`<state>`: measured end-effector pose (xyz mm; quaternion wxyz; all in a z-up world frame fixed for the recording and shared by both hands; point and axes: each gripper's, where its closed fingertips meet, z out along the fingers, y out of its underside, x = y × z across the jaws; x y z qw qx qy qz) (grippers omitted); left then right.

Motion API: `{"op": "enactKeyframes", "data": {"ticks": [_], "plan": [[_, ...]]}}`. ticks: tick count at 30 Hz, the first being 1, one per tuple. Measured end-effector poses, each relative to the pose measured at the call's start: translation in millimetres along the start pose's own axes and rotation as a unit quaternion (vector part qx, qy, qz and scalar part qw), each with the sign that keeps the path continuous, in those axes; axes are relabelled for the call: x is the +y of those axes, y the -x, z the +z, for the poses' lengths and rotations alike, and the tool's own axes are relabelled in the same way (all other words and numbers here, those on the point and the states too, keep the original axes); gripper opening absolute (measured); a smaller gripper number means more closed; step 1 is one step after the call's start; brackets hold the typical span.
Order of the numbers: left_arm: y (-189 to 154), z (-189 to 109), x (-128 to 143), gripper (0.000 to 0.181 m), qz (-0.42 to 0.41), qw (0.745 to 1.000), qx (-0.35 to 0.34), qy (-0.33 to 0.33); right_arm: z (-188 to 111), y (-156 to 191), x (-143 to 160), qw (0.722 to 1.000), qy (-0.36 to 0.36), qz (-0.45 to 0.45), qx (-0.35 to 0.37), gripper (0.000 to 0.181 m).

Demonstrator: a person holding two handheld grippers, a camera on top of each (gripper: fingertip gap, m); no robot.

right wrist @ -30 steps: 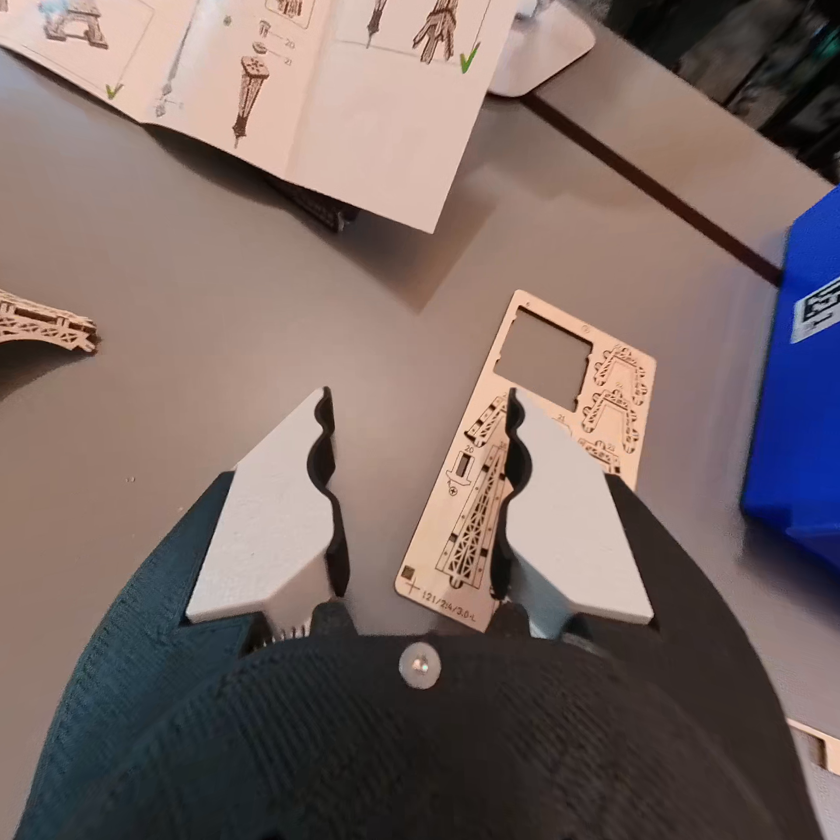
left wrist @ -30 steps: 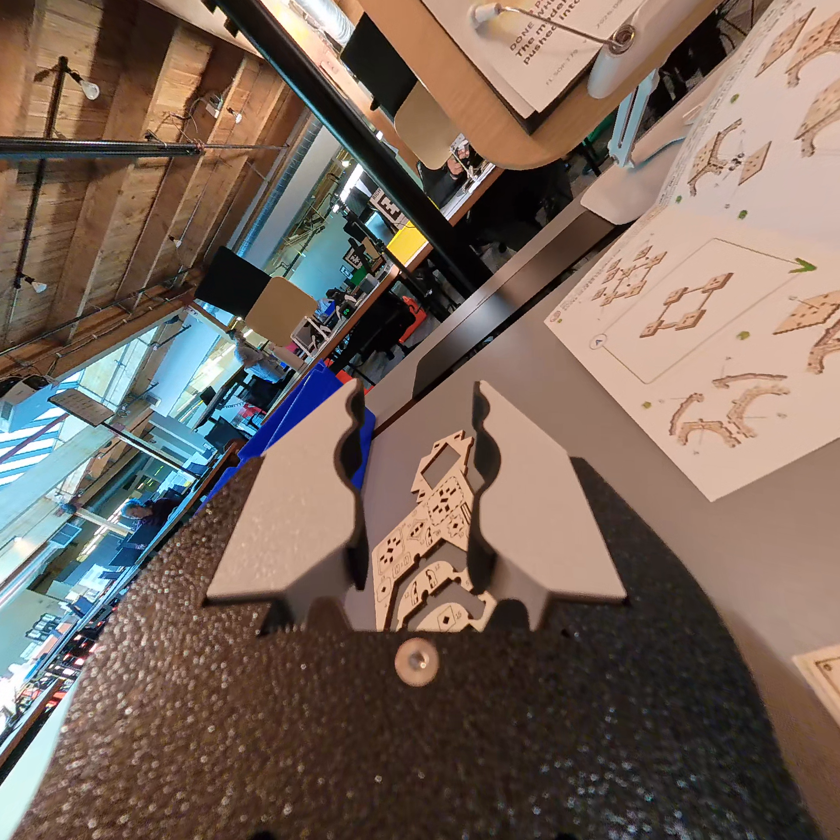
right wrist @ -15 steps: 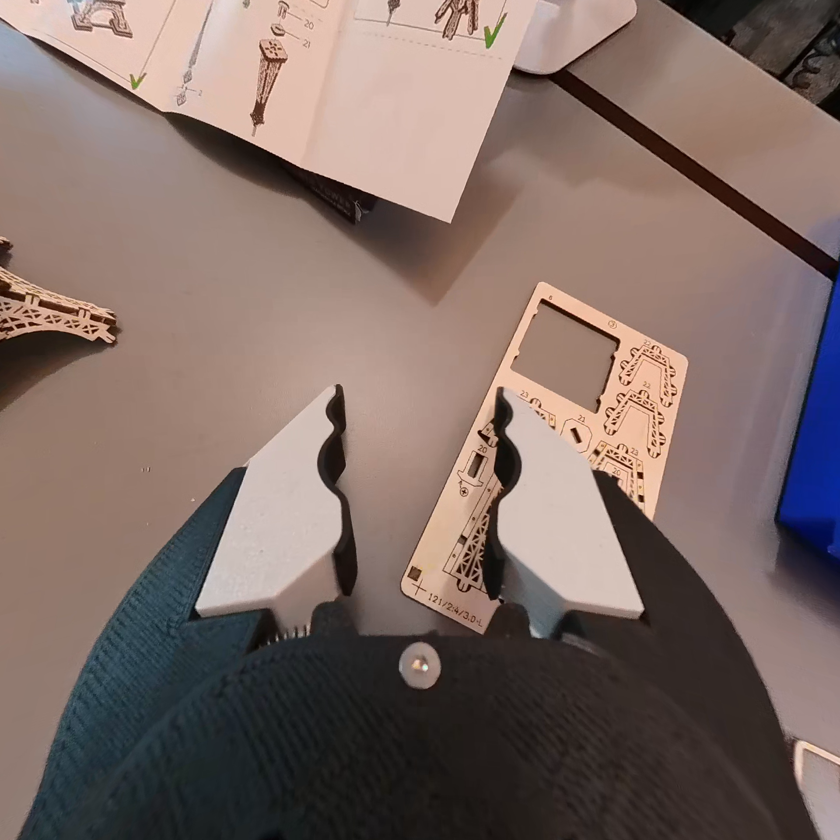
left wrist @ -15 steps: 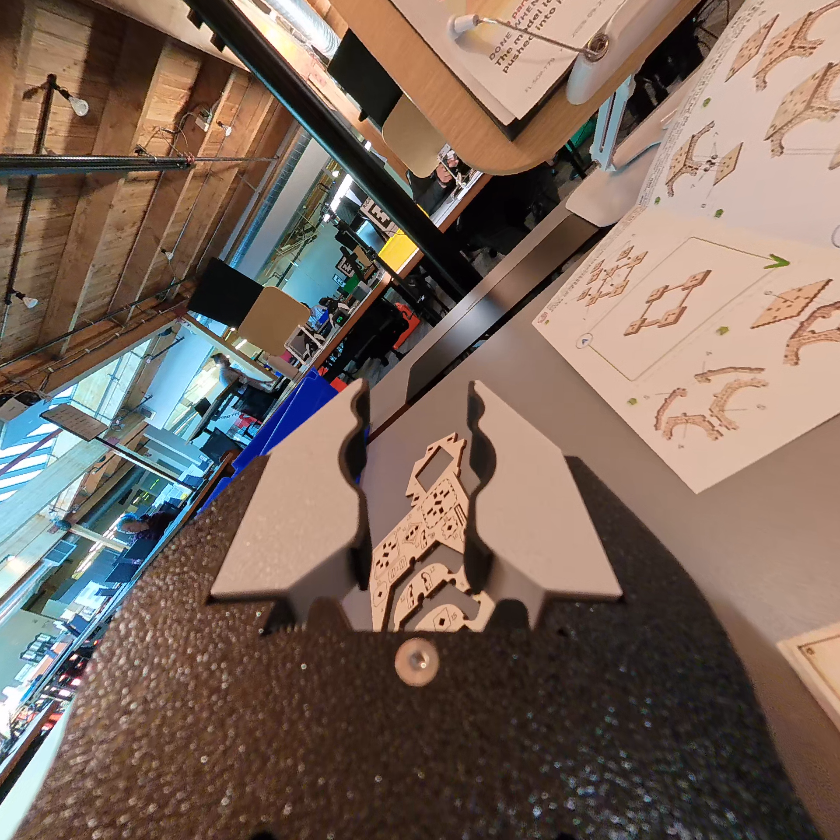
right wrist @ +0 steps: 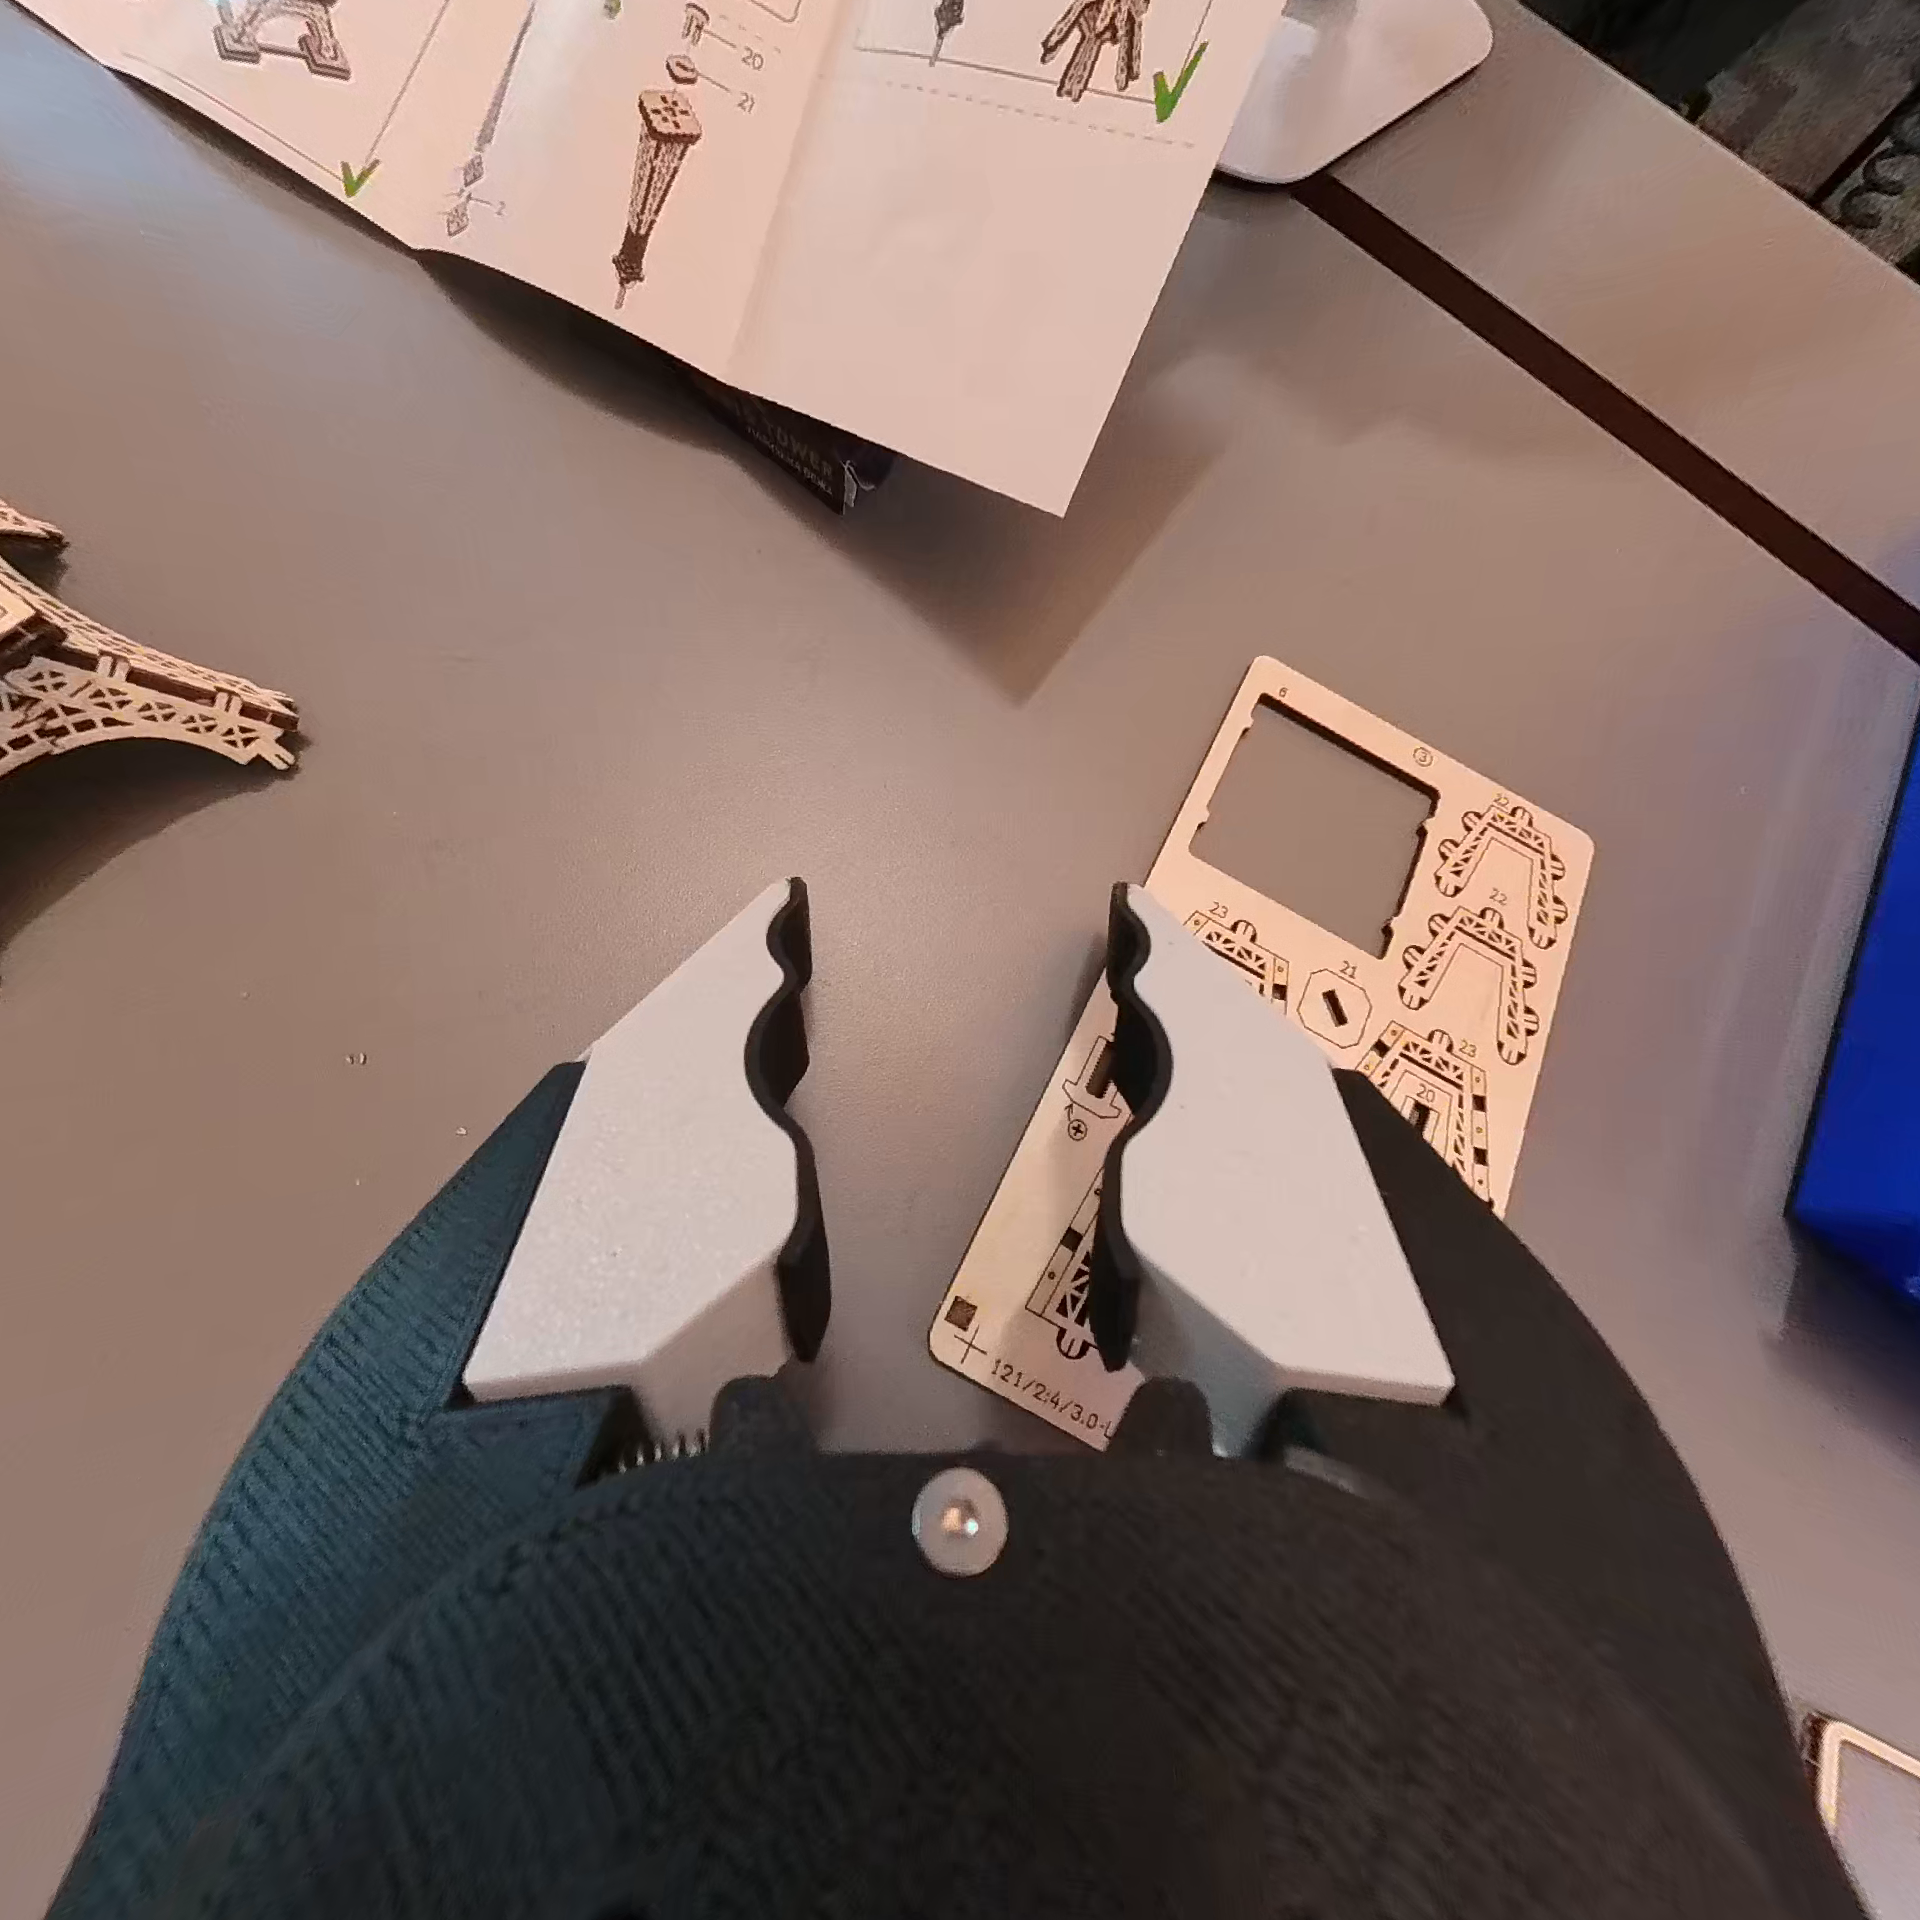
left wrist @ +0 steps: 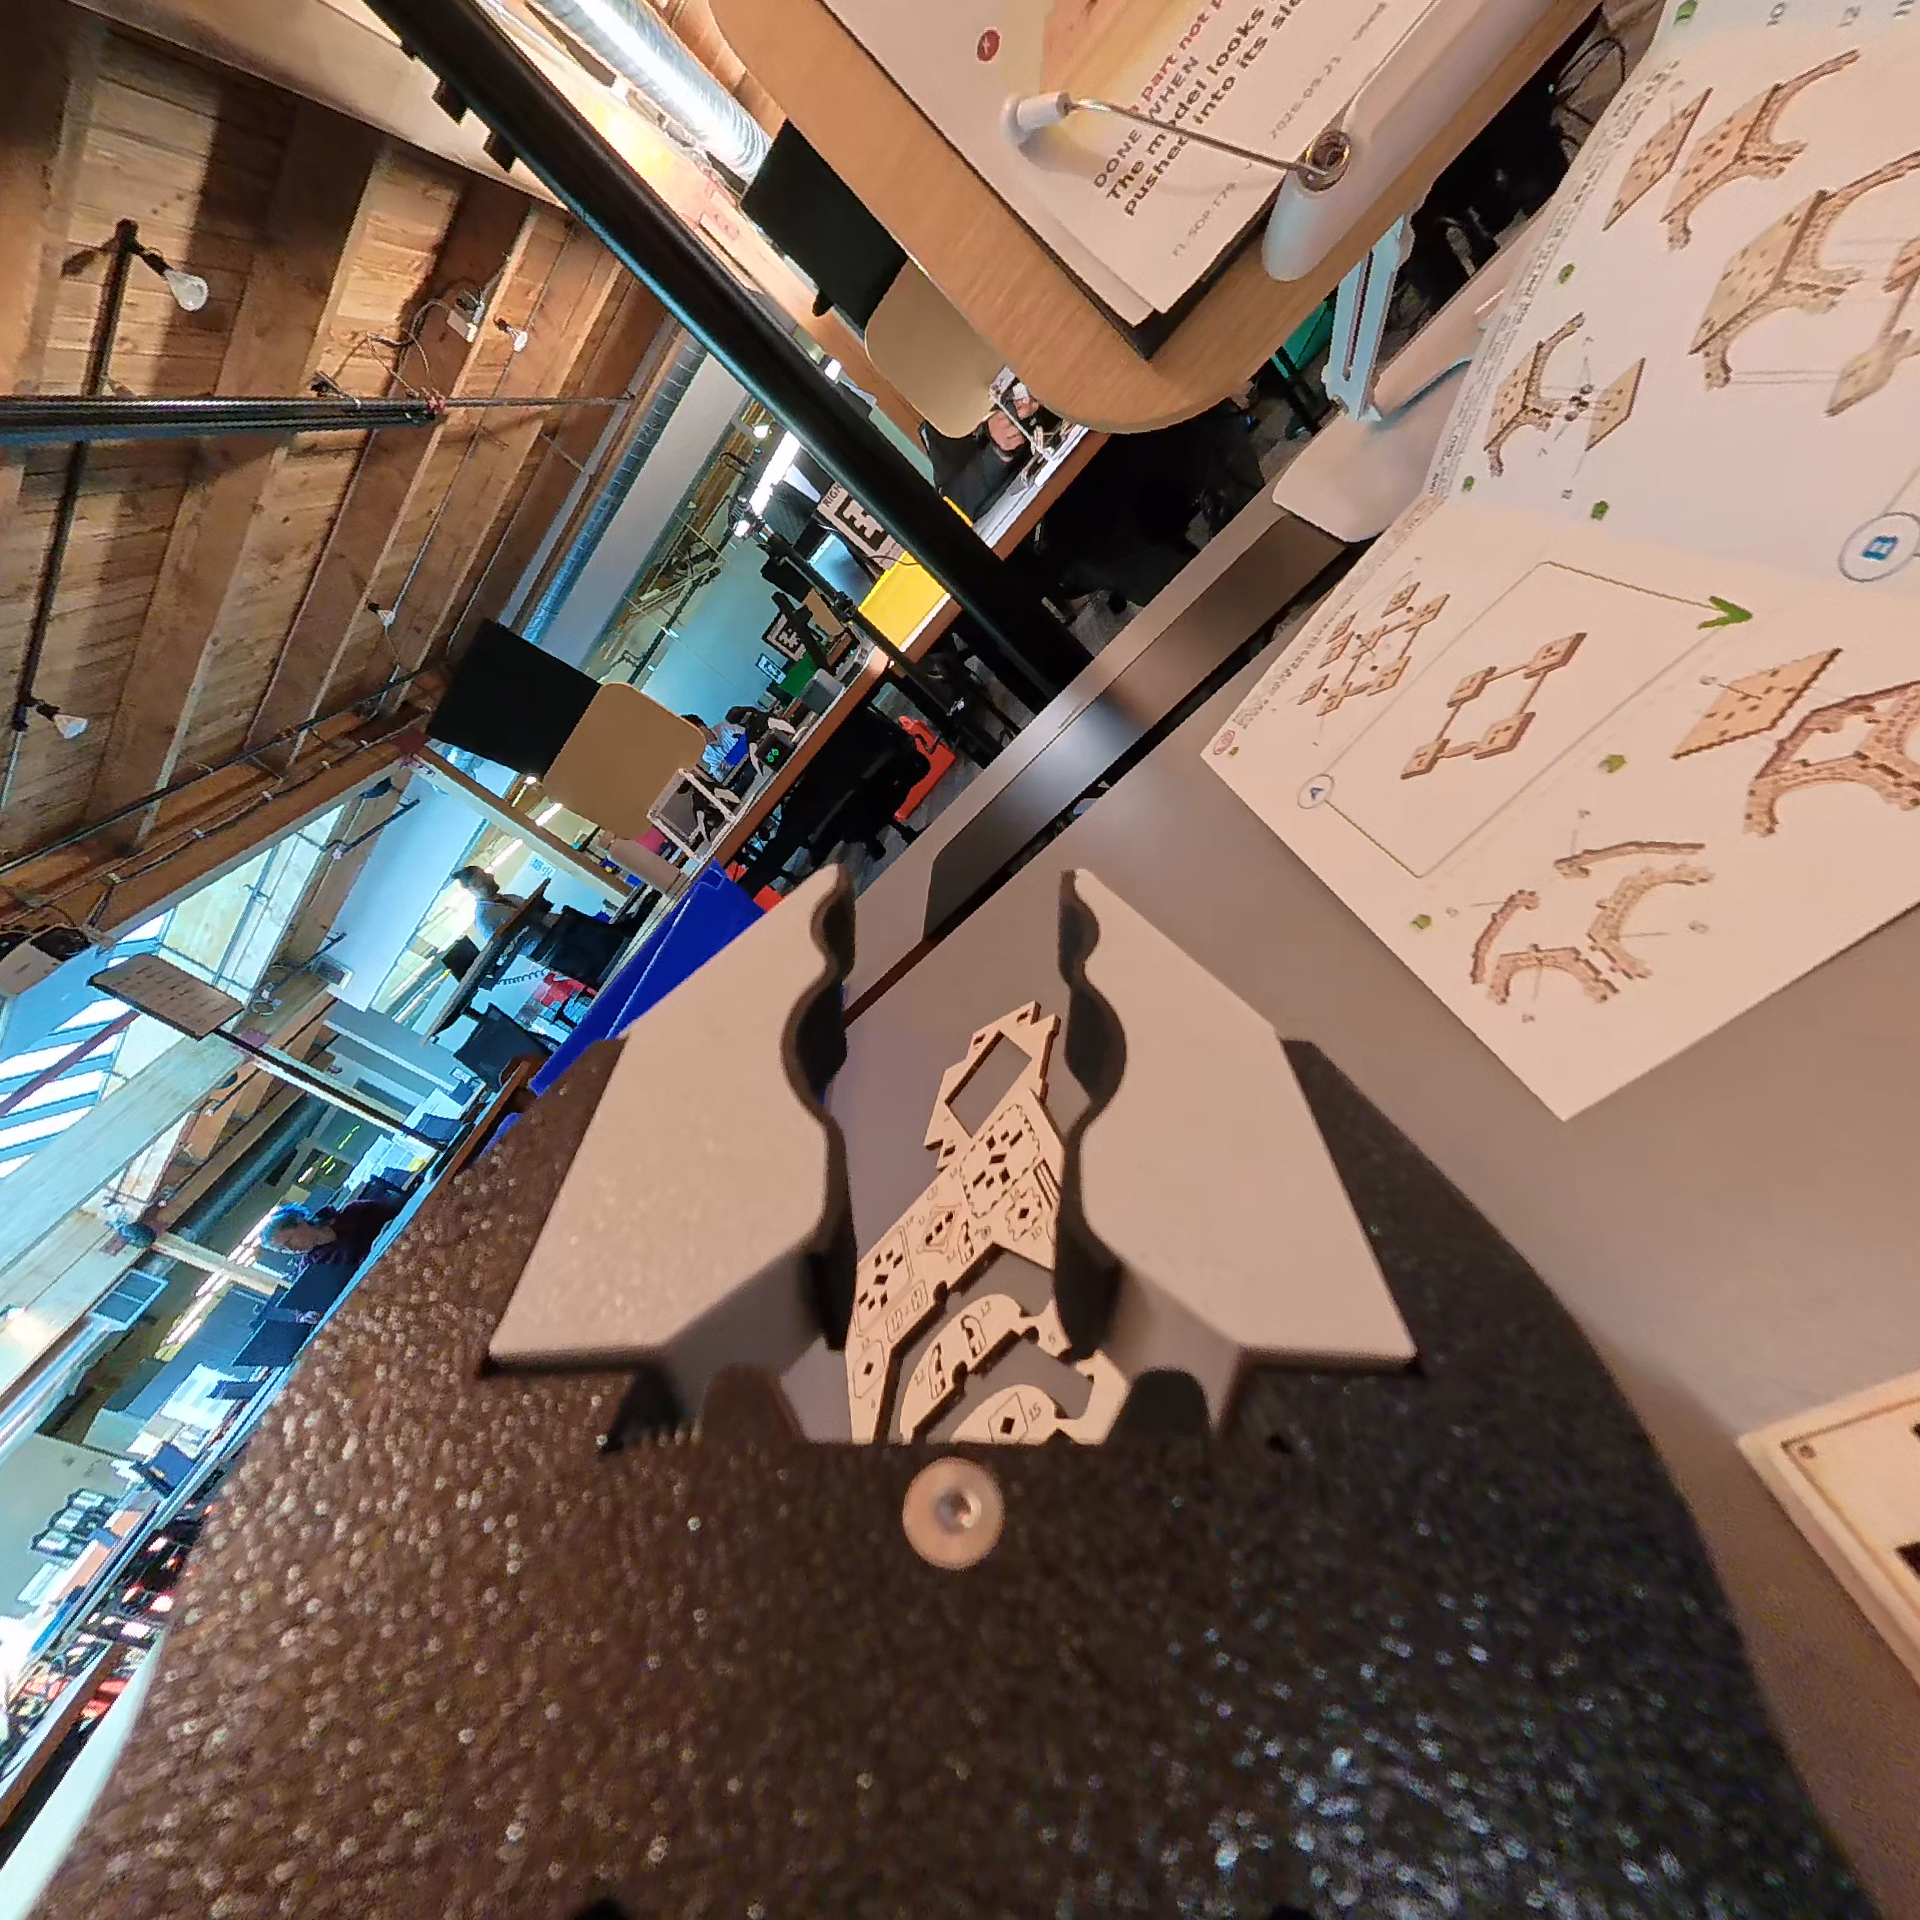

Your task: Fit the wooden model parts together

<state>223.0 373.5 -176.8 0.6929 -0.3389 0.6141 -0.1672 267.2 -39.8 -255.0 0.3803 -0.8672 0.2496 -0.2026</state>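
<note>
My left gripper [left wrist: 951,904] is open and low over the grey table [left wrist: 1558,1299]. A small irregular wooden part sheet [left wrist: 987,1195] lies between its fingers, close to the right finger. My right gripper [right wrist: 958,894] is open and empty above the table. A rectangular wooden part sheet [right wrist: 1340,1003] with a cut-out window lies partly under its right finger [right wrist: 1247,1143]. A partly built wooden tower model [right wrist: 135,686] lies at the left edge of the right wrist view.
An open instruction booklet [right wrist: 831,208] lies at the far side of the table and also shows in the left wrist view [left wrist: 1558,779]. A blue bin [right wrist: 1870,1091] stands at the right. Another wooden sheet [left wrist: 1849,1507] is at the lower right. A white stand base [right wrist: 1351,83] is behind the booklet. Left tips to right tips: about 45 cm.
My right gripper has shifted left, bringing more of the tower model into view, and its jaws have narrowed. The left gripper has shifted a little and its jaws have narrowed slightly.
</note>
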Motion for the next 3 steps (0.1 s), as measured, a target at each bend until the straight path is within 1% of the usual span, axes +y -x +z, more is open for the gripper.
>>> {"op": "enactKeyframes", "data": {"ticks": [3], "plan": [[-0.9, 0.2, 0.2, 0.036, 0.002, 1.0, 0.002, 0.001, -0.2, 1.3, -0.3, 1.0, -0.001, -0.005, 0.0, 0.054]]}}
